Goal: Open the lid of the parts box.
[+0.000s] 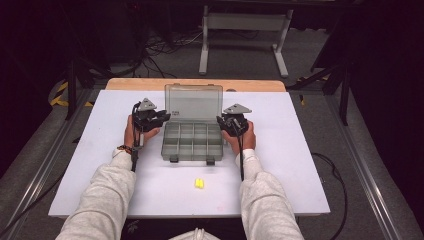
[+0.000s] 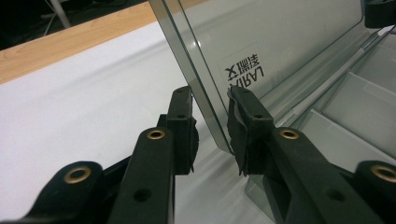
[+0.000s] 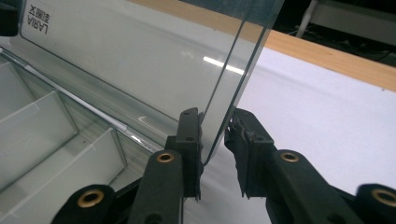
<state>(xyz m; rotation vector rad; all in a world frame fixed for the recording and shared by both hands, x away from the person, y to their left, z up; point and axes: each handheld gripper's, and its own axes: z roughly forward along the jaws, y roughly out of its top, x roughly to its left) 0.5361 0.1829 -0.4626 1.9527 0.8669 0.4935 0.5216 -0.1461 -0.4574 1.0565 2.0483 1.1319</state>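
Observation:
A clear grey compartment box (image 1: 165,145) lies mid-table with its lid (image 1: 194,102) standing upright at the back. My left gripper (image 1: 162,117) is at the lid's left edge and my right gripper (image 1: 221,121) is at its right edge. In the left gripper view the lid's side edge (image 2: 198,88) runs between the jaws of the left gripper (image 2: 210,98), which are closed onto it at the tips. In the right gripper view the right gripper (image 3: 215,116) pinches the other side edge (image 3: 233,84) the same way. The box compartments (image 3: 42,135) look empty.
A small yellow object (image 1: 199,183) lies on the white tabletop (image 1: 300,165) in front of the box. Two dark latches (image 1: 210,161) hang from the box's front wall. A wooden strip (image 1: 140,84) borders the far edge. Cables and a grey stand (image 1: 245,30) are on the floor beyond.

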